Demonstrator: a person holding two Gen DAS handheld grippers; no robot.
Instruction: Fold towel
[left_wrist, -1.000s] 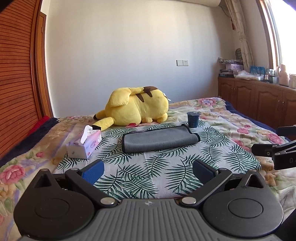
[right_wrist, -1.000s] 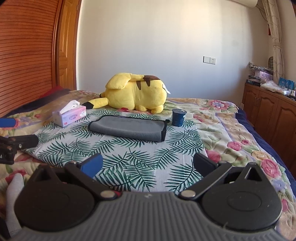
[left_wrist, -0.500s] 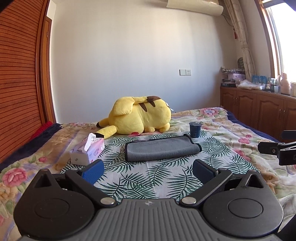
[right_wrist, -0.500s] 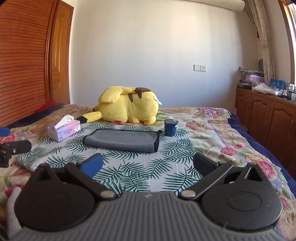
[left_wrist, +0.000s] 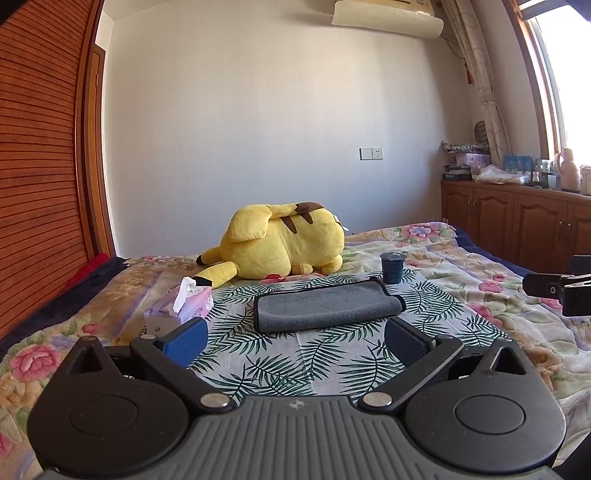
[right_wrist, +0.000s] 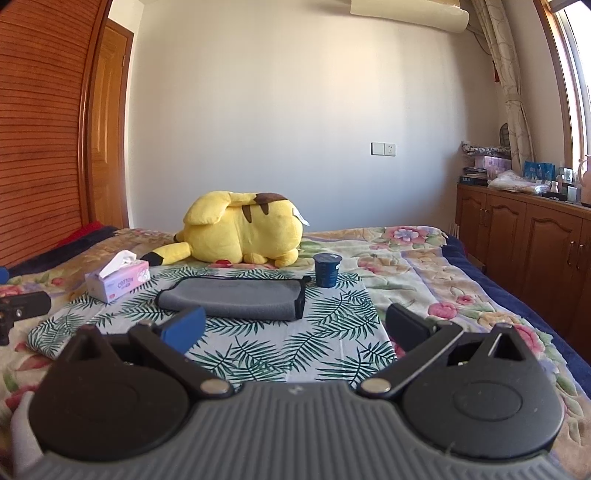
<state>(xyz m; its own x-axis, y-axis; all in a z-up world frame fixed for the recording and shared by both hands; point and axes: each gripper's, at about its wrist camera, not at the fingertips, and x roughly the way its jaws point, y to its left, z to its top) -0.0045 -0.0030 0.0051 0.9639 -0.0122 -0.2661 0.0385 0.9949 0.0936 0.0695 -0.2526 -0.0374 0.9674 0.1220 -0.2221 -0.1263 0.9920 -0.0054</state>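
A grey towel (left_wrist: 327, 307) lies folded into a long flat bundle on the palm-leaf cloth (left_wrist: 314, 354) on the bed; it also shows in the right wrist view (right_wrist: 232, 297). My left gripper (left_wrist: 295, 341) is open and empty, held back from the towel's near edge. My right gripper (right_wrist: 293, 328) is open and empty, also short of the towel. The right gripper's finger shows at the right edge of the left wrist view (left_wrist: 554, 290), and the left gripper's finger at the left edge of the right wrist view (right_wrist: 22, 306).
A yellow plush toy (left_wrist: 284, 243) lies behind the towel. A dark blue cup (left_wrist: 392, 267) stands at the towel's far right corner. A pink tissue box (left_wrist: 184, 308) sits to the left. Wooden cabinets (left_wrist: 517, 221) line the right wall; a slatted wardrobe (left_wrist: 40, 166) stands left.
Both grippers have tilted up and drawn back a little, so the towel sits lower and smaller in both views. The towel has not moved. Both stay open.
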